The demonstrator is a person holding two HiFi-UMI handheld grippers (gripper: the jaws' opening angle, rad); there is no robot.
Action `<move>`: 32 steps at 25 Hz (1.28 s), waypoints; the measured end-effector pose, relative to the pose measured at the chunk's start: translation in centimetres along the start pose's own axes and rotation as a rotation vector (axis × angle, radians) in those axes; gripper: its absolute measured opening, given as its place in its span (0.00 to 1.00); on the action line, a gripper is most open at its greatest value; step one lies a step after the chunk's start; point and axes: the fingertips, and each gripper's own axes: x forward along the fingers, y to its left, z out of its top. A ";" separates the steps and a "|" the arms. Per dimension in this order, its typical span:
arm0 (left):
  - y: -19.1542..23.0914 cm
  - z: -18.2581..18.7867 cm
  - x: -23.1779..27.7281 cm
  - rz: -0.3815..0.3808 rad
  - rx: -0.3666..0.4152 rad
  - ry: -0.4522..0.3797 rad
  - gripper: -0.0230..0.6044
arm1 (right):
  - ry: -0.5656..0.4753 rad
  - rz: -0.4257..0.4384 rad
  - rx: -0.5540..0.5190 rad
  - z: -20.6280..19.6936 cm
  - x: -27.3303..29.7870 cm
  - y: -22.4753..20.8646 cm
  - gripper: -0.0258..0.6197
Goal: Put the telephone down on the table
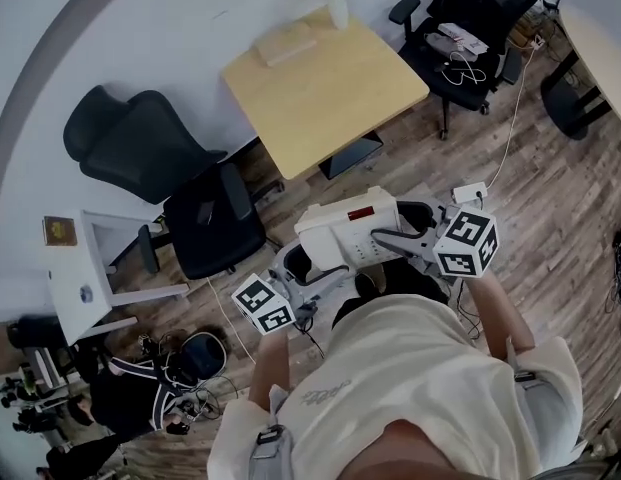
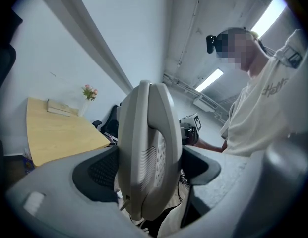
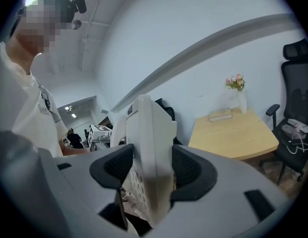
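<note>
The telephone (image 1: 348, 225) is white, with a small red window on its top, and it hangs in the air between the two grippers, not on the table. The left gripper (image 1: 306, 269) holds it from the left end and the right gripper (image 1: 392, 239) from the right end.

In the left gripper view the telephone (image 2: 146, 148) stands on edge between the dark pads, and both jaws of the left gripper (image 2: 149, 168) press on its sides. In the right gripper view the right gripper (image 3: 153, 171) is closed on the telephone (image 3: 150, 148) in the same way, and the keys show on the lower face.

Each gripper sees the marker cube of the other one just behind the telephone. Both grippers are close in front of the person (image 1: 410, 388), who wears a light shirt, and they are above the wooden floor (image 1: 560, 198).

The table (image 1: 325, 93) is beyond the grippers, well apart from them. At its far edge there are a book (image 1: 285, 43) and a vase (image 1: 336, 8) with pink flowers. A black chair (image 1: 180, 183) stands beyond the left gripper, to its left. Another black chair (image 1: 470, 13), with cables on its seat, is far beyond the right gripper.
</note>
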 end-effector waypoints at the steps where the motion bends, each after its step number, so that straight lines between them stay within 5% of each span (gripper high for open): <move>1: 0.6 0.5 0.5 0.011 0.005 0.002 0.64 | -0.002 0.011 -0.004 0.6 0.2 -0.8 0.40; 14: 7.4 7.4 8.6 0.114 0.065 0.000 0.64 | -0.089 0.108 -0.063 7.9 0.7 -11.8 0.41; 21: 9.5 7.5 10.5 0.184 0.012 -0.056 0.64 | -0.042 0.173 -0.077 8.6 1.7 -14.9 0.41; 32: 13.6 7.4 11.1 0.209 -0.021 -0.036 0.64 | -0.002 0.193 -0.032 8.2 4.8 -18.2 0.41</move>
